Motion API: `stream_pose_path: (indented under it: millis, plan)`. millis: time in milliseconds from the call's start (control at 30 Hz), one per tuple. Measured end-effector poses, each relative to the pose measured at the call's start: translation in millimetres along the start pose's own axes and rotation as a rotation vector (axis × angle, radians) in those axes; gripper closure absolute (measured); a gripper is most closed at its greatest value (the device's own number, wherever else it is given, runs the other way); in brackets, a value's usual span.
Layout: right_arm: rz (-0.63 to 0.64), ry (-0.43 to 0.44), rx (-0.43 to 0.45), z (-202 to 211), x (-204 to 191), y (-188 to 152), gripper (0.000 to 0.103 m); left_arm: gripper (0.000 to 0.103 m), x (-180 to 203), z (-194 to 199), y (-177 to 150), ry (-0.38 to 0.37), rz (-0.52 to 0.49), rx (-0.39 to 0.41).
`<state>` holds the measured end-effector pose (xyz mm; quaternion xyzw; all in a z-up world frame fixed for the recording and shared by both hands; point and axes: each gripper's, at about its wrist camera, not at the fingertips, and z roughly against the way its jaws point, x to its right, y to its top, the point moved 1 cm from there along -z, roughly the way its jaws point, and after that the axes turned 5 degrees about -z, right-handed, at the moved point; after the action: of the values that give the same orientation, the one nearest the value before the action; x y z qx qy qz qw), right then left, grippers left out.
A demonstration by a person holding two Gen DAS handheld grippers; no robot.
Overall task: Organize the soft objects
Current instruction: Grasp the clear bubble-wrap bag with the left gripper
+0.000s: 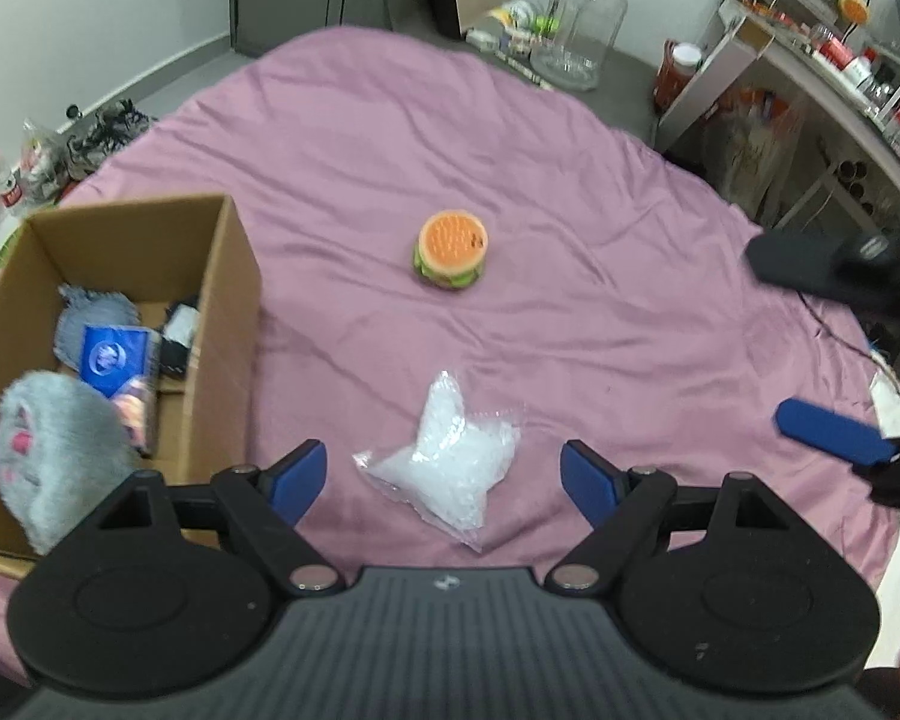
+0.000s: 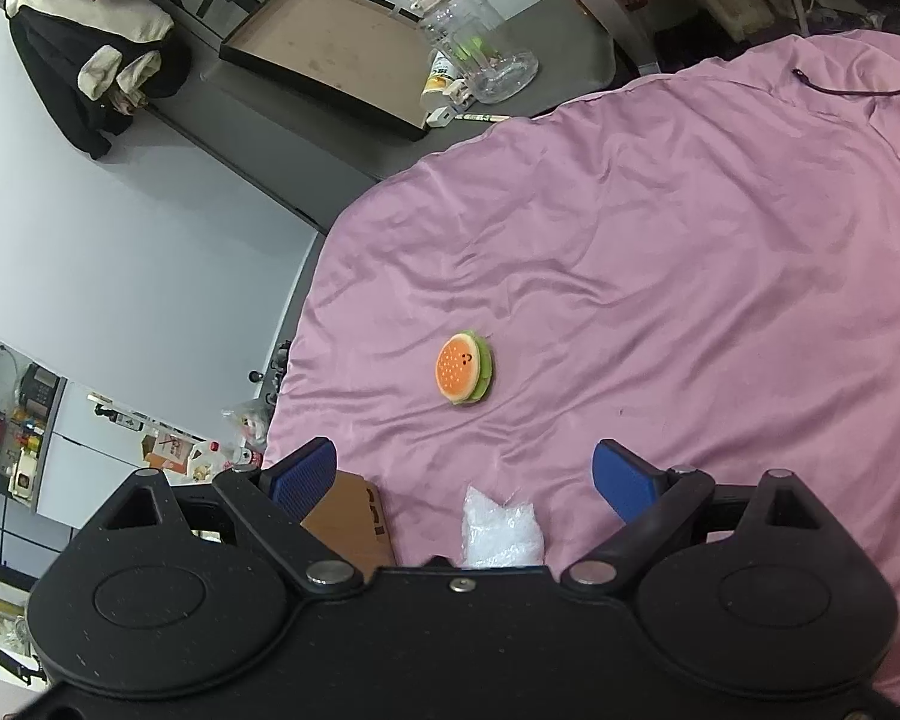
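**Open tongs close in on a crinkly bag on the pink bedspread**

The left gripper hangs with its blue pads spread wide and nothing between them, poised just above a clear plastic bag of white granules lying on the wrinkled pink bedspread. The right gripper is likewise released and empty. The bag sits just beside the open brown cardboard box, on its right in the left wrist view; a round orange-and-green plush burger rests farther out from the box, well apart from the bag.

The bag looks light, limp and slippery, its film likely to slide under the pads and its filling to shift. A pinch across the plump middle seems the safest hold; the flat sealed corners would probably slip. The contents may be beads or crystals, but blur leaves that unsettled.

Its long axis runs roughly away from the left camera, tilted slightly, the narrow end toward the burger. The burger sits bun-up and squashy, easy to squeeze across its sides.

Inside the box already lie a grey fluffy plush and a blue packet.
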<state>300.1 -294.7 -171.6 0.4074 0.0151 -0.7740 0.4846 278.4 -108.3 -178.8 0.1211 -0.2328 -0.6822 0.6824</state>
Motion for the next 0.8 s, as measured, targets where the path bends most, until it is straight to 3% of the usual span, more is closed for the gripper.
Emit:
stream_pose_path:
  millis: [333, 567, 667, 733, 800]
  plan:
    - [-0.063, -0.067, -0.081, -42, 28, 8, 0.011, 0.020, 10, -47, -4, 0.019, 0.006, -0.070]
    - [-0.090, -0.039, -0.136, -71, 30, 13, 0.020, 0.023, 10, -73, -4, 0.033, 0.008, -0.104]
    - [-0.072, -0.015, -0.140, -73, 27, 14, 0.020, 0.036, 8, -80, -3, 0.048, -0.001, -0.096]
    - [-0.064, -0.011, -0.141, -76, 27, 15, 0.021, 0.053, 6, -78, -1, 0.063, 0.011, -0.071]
    - [-0.070, -0.008, -0.141, -81, 28, 17, 0.022, 0.060, 6, -75, 5, 0.075, 0.010, -0.053]
